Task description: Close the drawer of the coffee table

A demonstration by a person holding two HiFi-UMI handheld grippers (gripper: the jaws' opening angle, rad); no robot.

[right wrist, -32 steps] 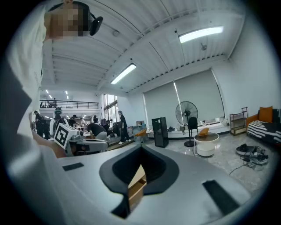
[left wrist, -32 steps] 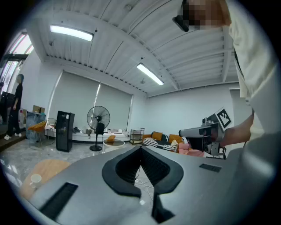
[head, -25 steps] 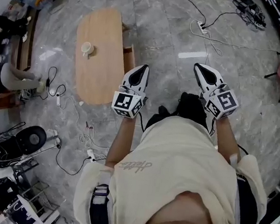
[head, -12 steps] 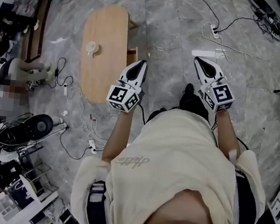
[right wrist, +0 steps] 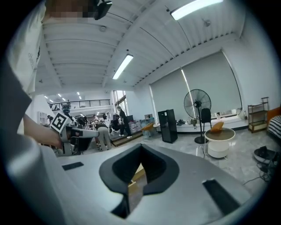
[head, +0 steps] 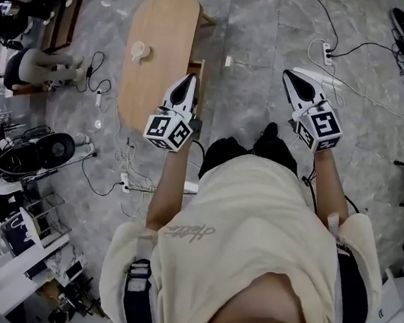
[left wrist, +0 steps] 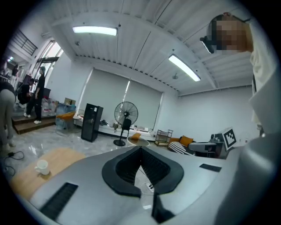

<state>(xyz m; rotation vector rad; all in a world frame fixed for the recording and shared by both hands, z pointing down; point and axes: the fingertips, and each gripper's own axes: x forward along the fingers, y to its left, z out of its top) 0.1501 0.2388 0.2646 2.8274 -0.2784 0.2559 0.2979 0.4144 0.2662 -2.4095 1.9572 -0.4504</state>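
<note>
Seen from the head camera, looking steeply down: nearest is the wearer's cream shirt (head: pixel 252 228), with both forearms reaching forward. The left gripper (head: pixel 184 86) points ahead. In its own view I see its jaws brought together at the tip with nothing between them. The right gripper (head: pixel 294 82) is held well apart from it to the right. Its jaws are likewise pressed together and empty.

Just beyond the left gripper's tip is the open drawer (head: pixel 198 70), a wooden box sticking out of the right long side of the coffee table (head: pixel 158 36). From above the gripper overlaps the drawer. I cannot tell whether they touch.

The table top is a long light-wood oval on a grey stone floor (head: pixel 251 47). A small white cup (head: pixel 139 49) stands on the top, toward its far half. Farther off, a power strip (head: pixel 326 51) and cables lie on the floor.

I judge the drawer rigid and fairly light, sliding on runners, so it needs no grasp. I would press flat on the middle of its front panel with the shut jaws and push squarely. An off-centre push could jam it, and a hard shove might slide the table on the smooth floor or rattle the cup.
</note>
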